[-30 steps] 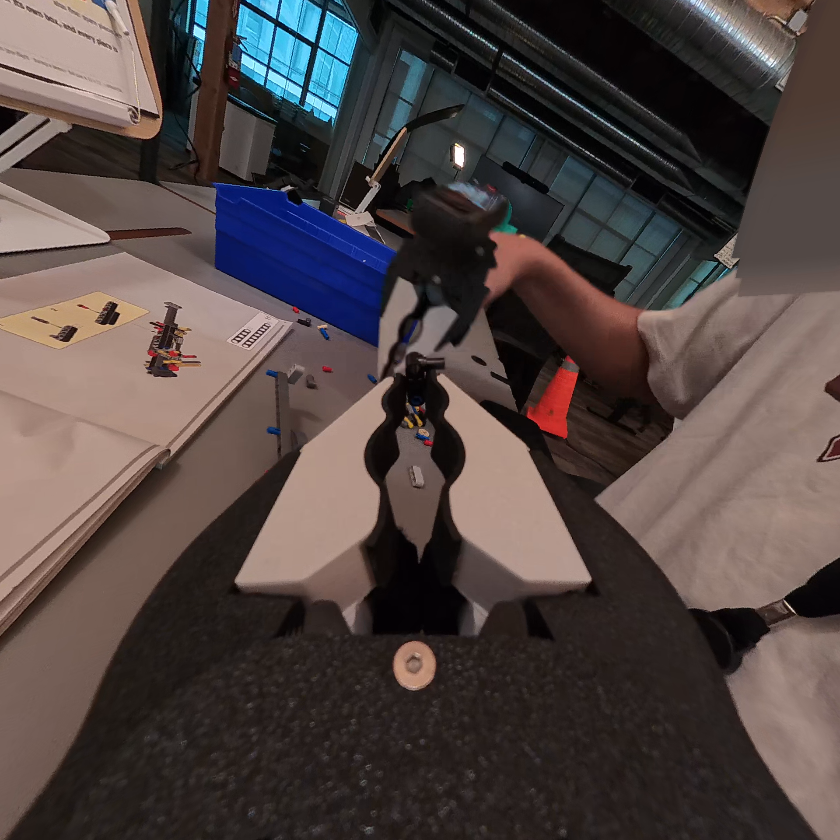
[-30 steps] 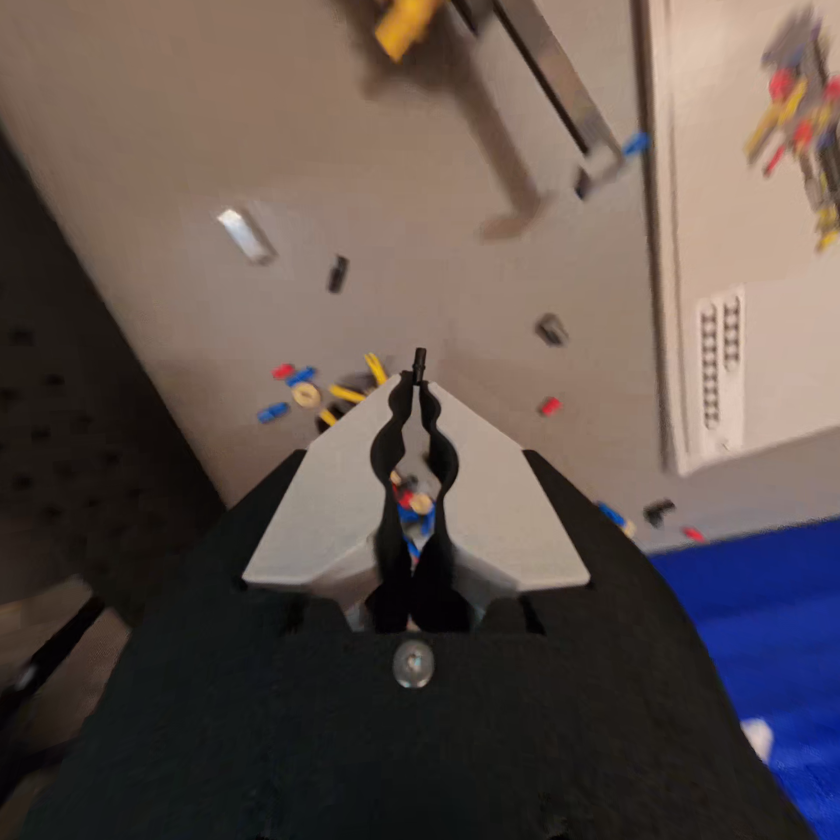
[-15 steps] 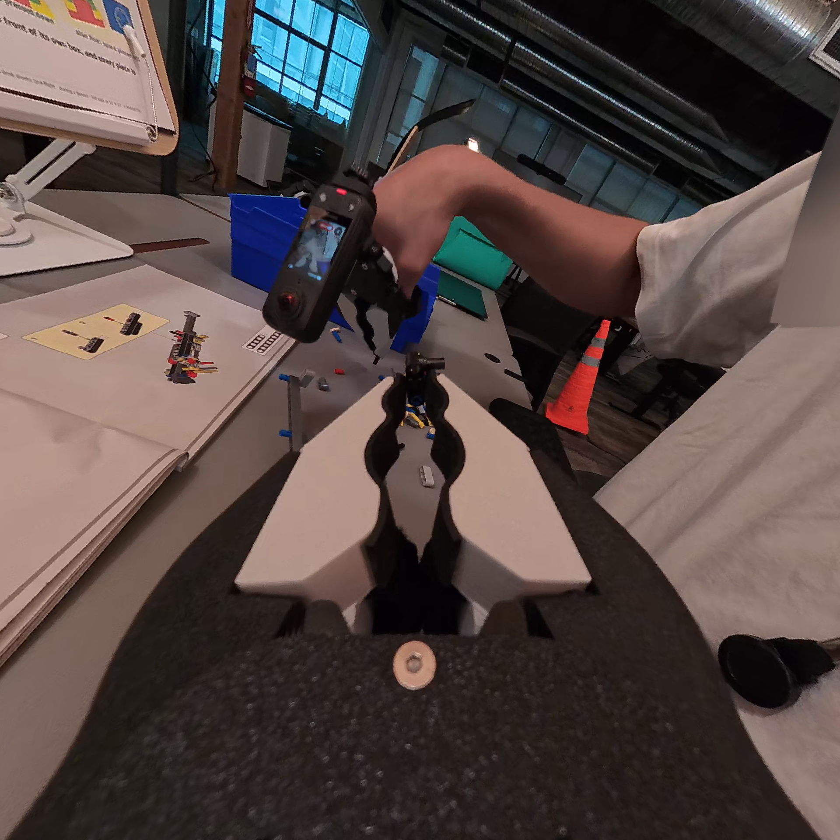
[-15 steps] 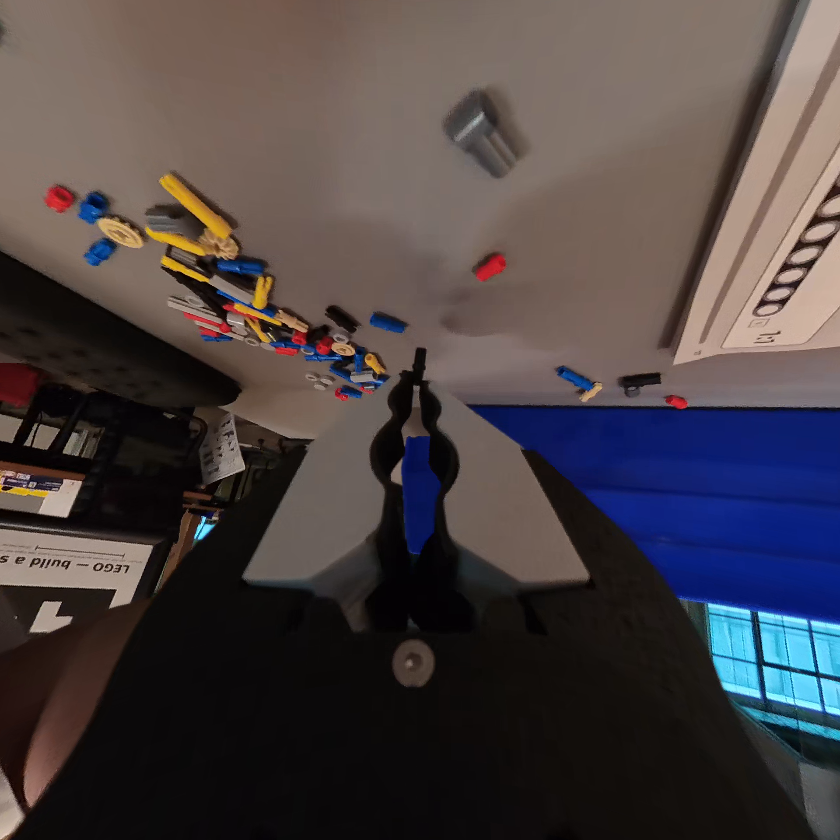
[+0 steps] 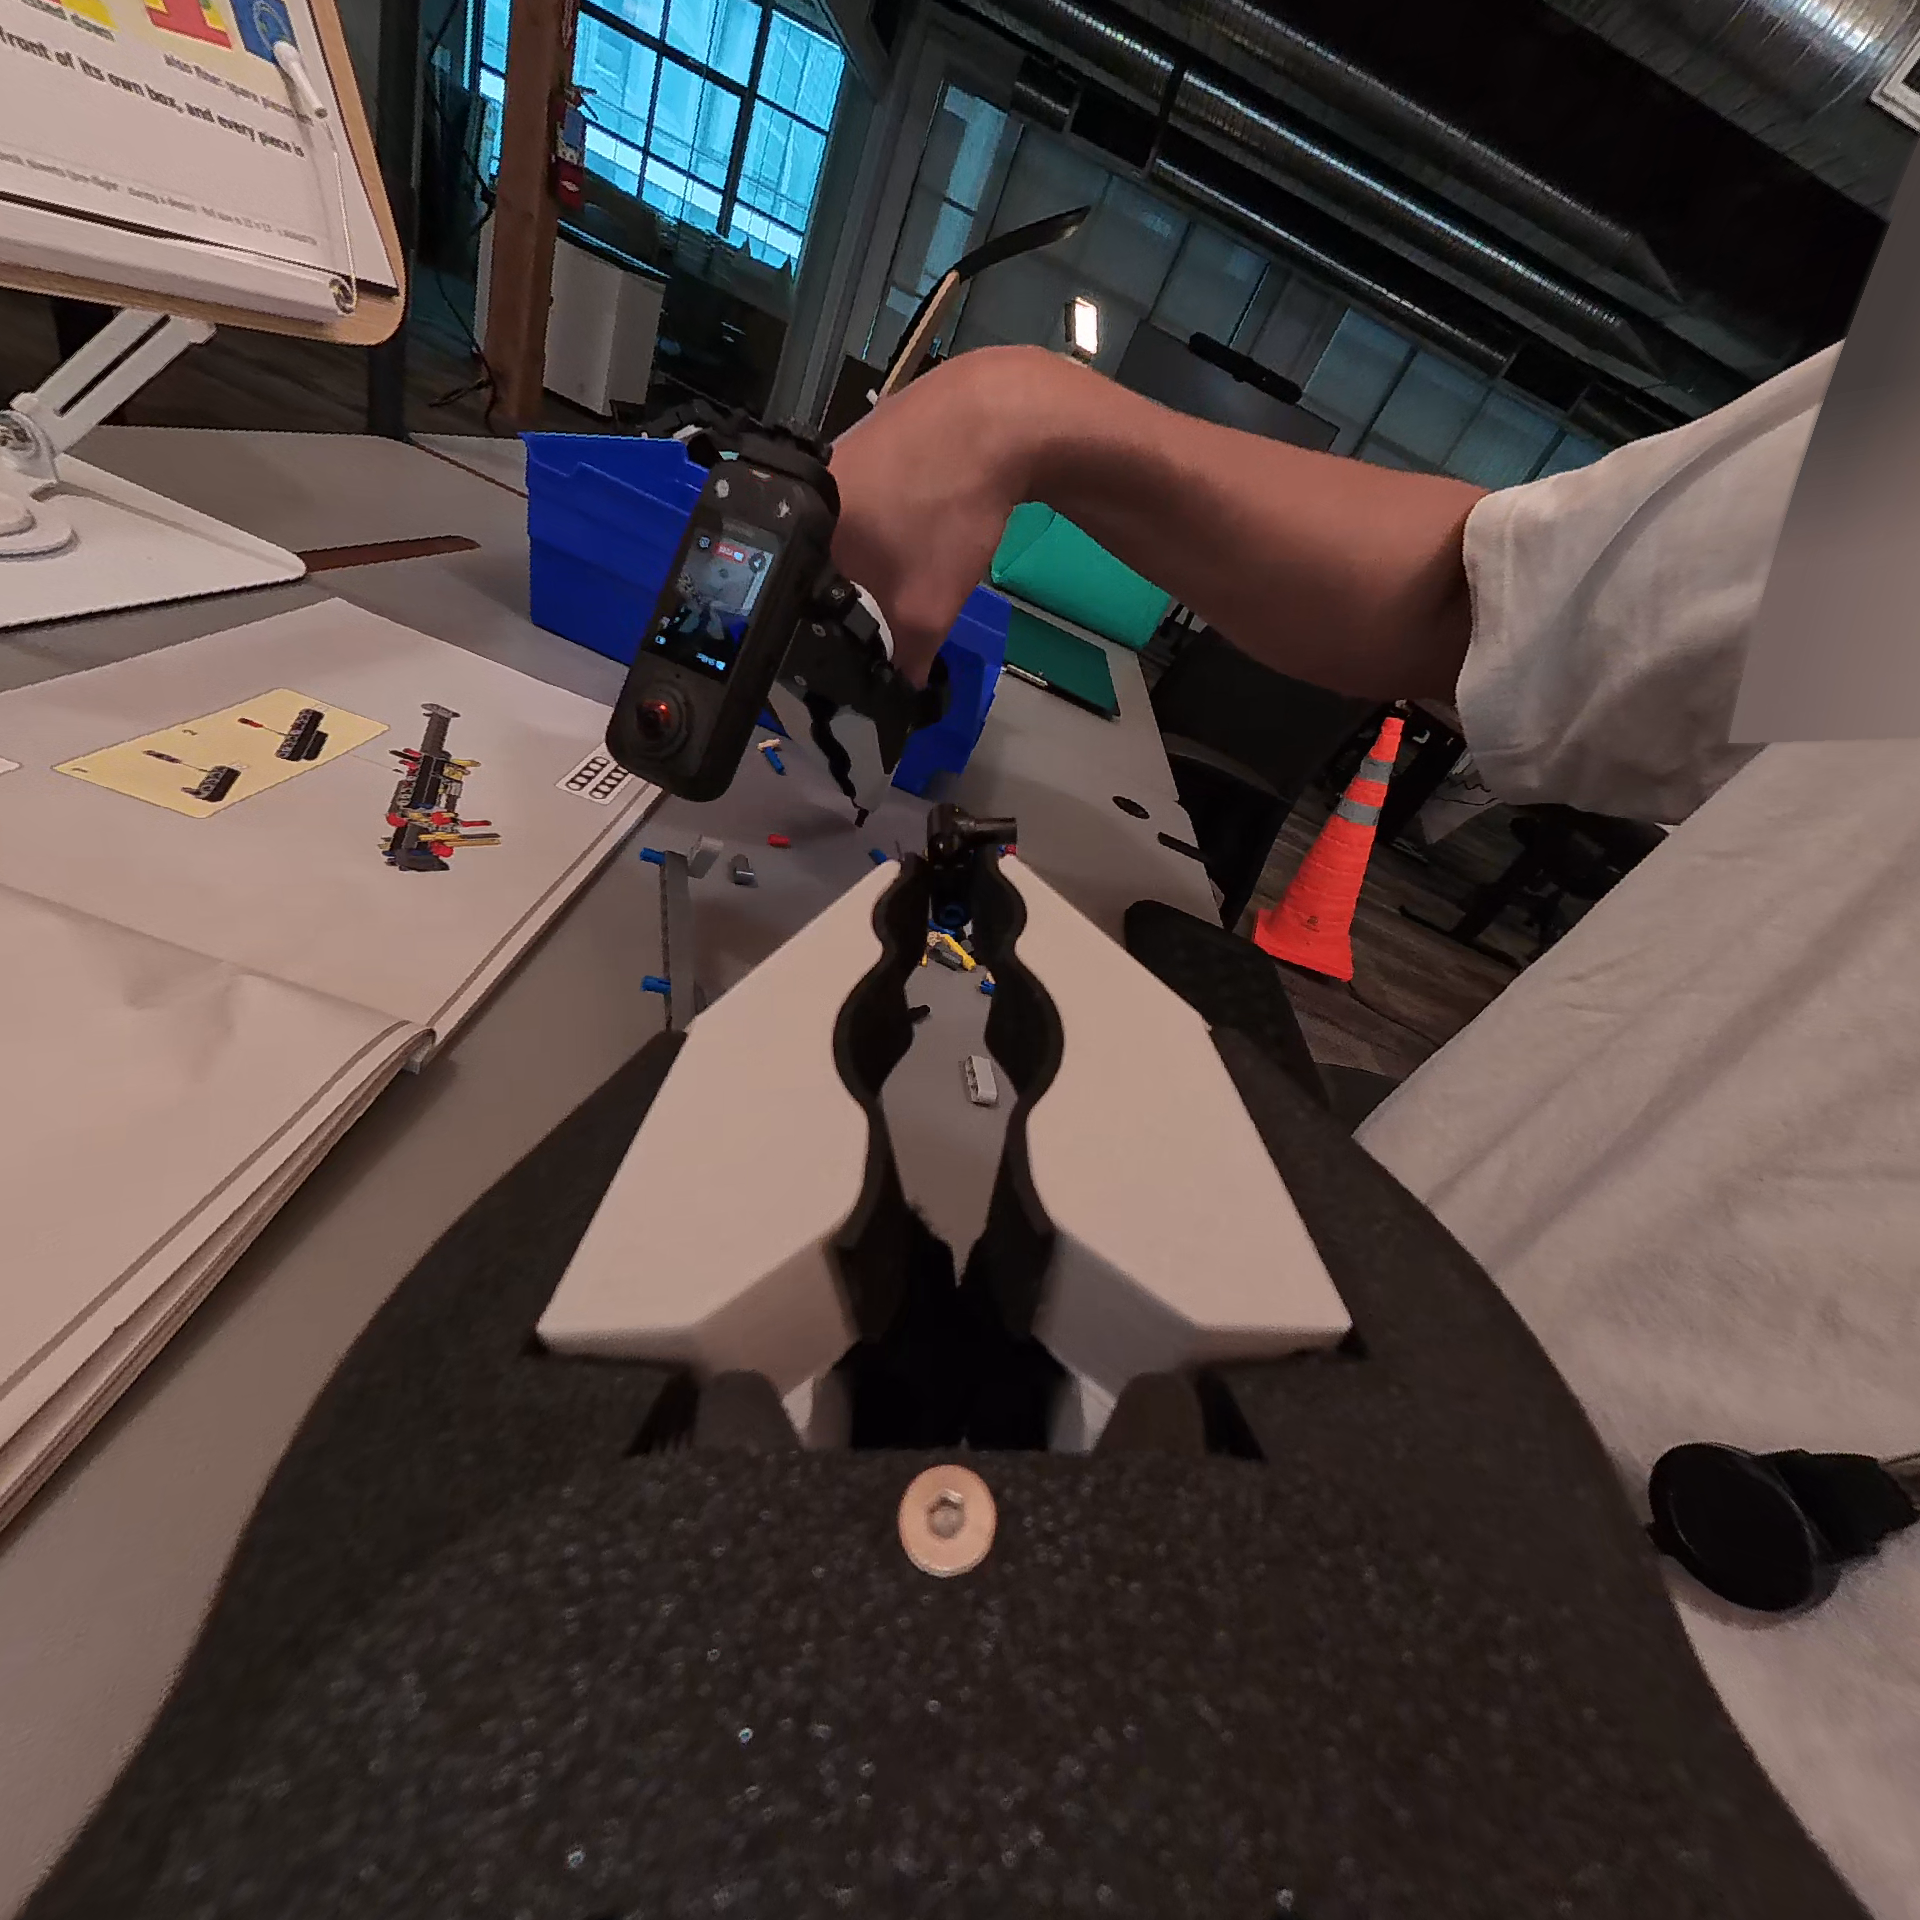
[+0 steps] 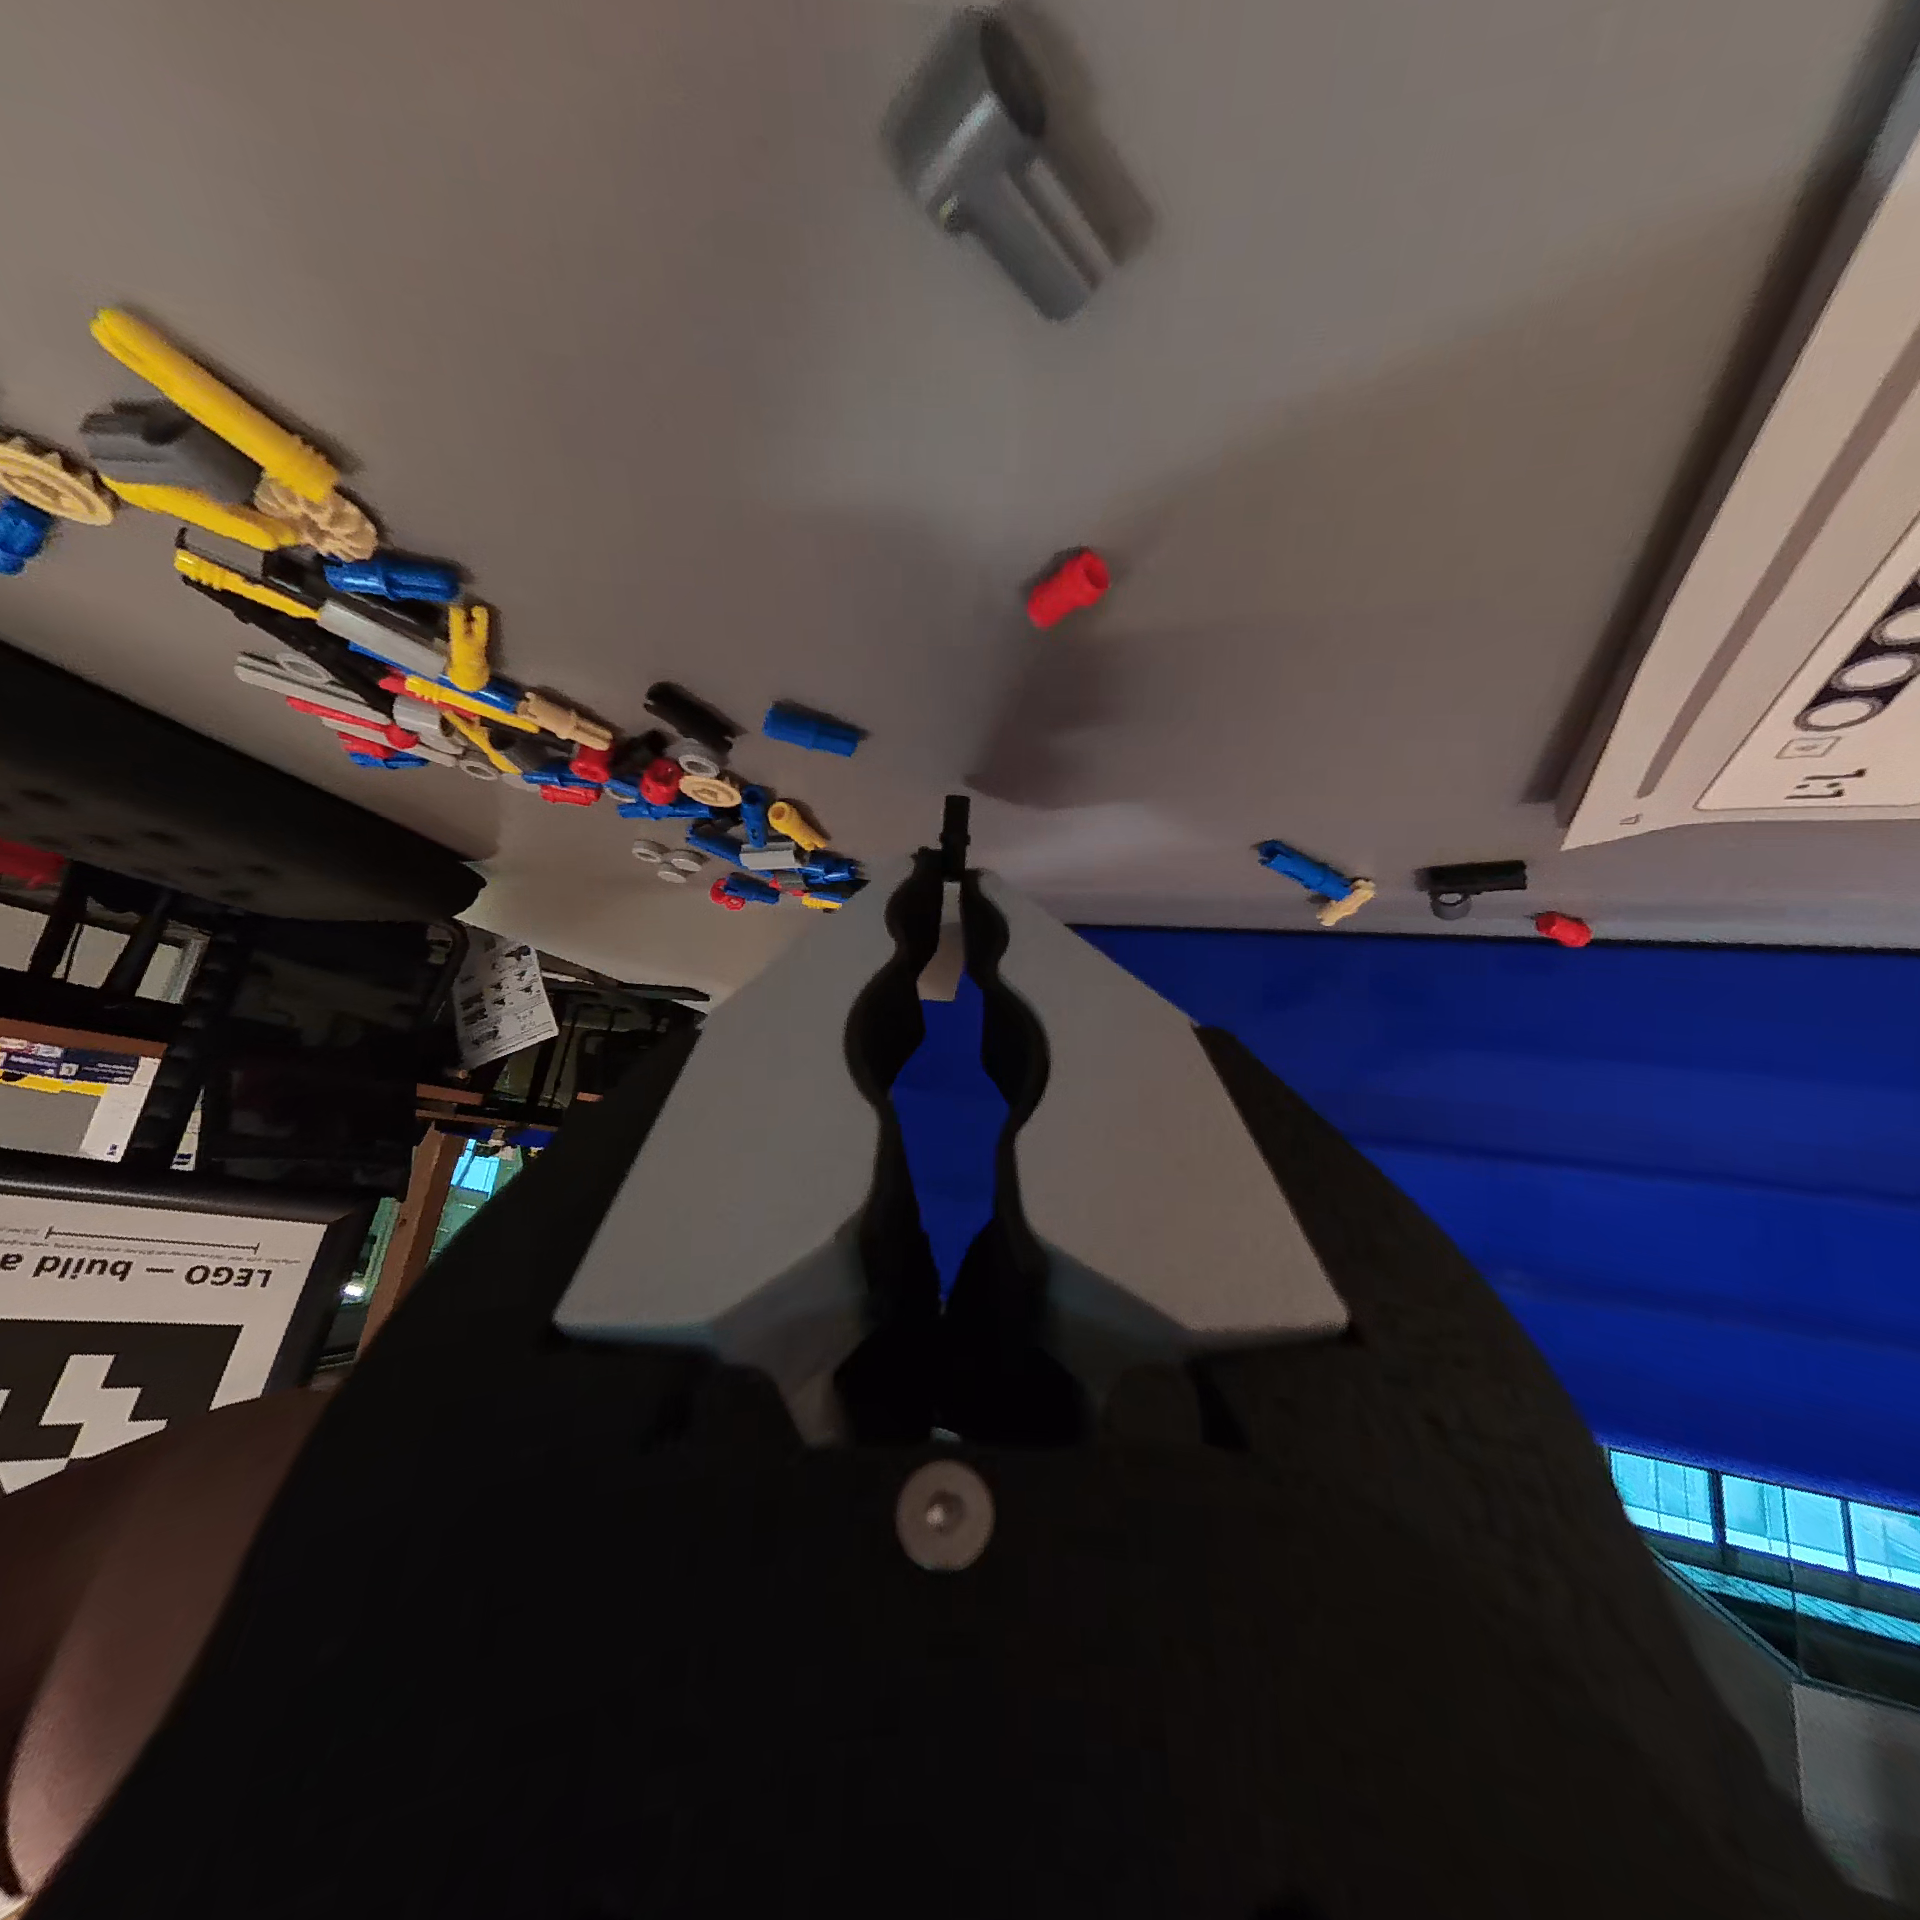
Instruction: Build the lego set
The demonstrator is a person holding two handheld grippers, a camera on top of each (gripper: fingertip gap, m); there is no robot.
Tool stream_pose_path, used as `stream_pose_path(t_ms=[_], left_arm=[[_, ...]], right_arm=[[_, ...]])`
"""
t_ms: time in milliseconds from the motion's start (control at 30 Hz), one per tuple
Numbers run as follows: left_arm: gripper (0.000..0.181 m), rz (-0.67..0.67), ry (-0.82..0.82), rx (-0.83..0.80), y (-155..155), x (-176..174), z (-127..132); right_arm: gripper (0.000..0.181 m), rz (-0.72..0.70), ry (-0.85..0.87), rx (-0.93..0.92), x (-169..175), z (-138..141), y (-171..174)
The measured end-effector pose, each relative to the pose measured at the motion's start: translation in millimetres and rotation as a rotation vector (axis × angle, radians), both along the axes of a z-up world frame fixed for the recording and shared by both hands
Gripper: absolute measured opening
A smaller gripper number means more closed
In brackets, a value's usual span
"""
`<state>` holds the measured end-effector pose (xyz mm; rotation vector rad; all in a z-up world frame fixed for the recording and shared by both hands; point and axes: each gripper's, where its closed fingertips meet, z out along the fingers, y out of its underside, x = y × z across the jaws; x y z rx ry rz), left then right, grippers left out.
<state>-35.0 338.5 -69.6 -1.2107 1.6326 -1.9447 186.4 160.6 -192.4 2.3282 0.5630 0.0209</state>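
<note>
Currently we hold the left gripper (image 5: 951, 862) above the table (image 5: 312, 1299), its angular pale fingers (image 5: 748, 1122) lined with wavy black rubber and drawn together at the tips on a small black connector piece (image 5: 961, 831), which has a short peg jutting sideways. The body behind the fingers is coarse, grainy black foam with one metal screw.

Our right gripper (image 6: 945, 868) is tipped over so that the table appears overhead in its view. Its fingers pinch a thin black pin (image 6: 954, 821), which stands straight out past the tips. In the left wrist view this gripper (image 5: 857, 805) hangs just beyond the connector piece, apart from it, with a glossy black camera (image 5: 717, 623) mounted on it and a hand (image 5: 925, 520) around its grip.

On the matte grey table lies a loose heap of small parts (image 6: 468, 686): yellow axles, blue and red pins, tan gears, grey sleeves. A ribbed grey cylinder (image 6: 1013, 171) and a red bush (image 6: 1065, 587) lie apart from it. A long grey beam (image 5: 673, 935) with blue pins lies beside the open instruction booklet (image 5: 260, 935). A smooth blue plastic bin (image 6: 1507, 1143) stands at the table's far side.
</note>
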Motion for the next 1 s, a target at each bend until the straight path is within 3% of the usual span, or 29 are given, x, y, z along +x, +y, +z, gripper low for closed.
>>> stream_pose_path(t_ms=[1000], left_arm=[[0.006,-0.012,-0.002,0.017,-3.7,-0.8,-1.0]], right_arm=[[0.005,0.001,-0.023,0.006,5.0,-3.8,1.2]])
